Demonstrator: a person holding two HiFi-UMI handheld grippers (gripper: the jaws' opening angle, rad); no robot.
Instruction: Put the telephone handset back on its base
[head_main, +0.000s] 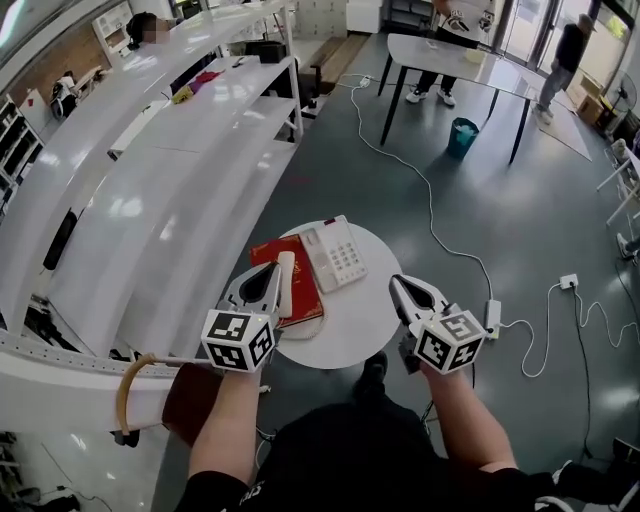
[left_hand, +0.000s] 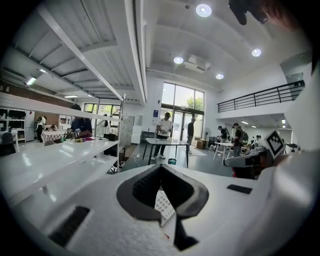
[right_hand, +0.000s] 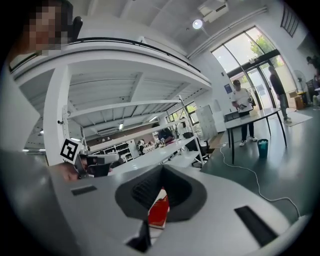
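Observation:
On the round white table lies a red book. A white telephone base with a keypad rests at the book's far right corner. The white handset lies off the base, lengthwise on the book. My left gripper is shut and empty, hovering just left of the handset. My right gripper is shut too, above the table's right rim. In the left gripper view the closed jaws leave a slit that shows the keypad. The right gripper view's closed jaws show the red book.
Long curved white shelves run along the left. A white cable crosses the grey floor to a power strip. A dark-legged table and a teal bin stand behind, with people nearby. A brown seat sits at lower left.

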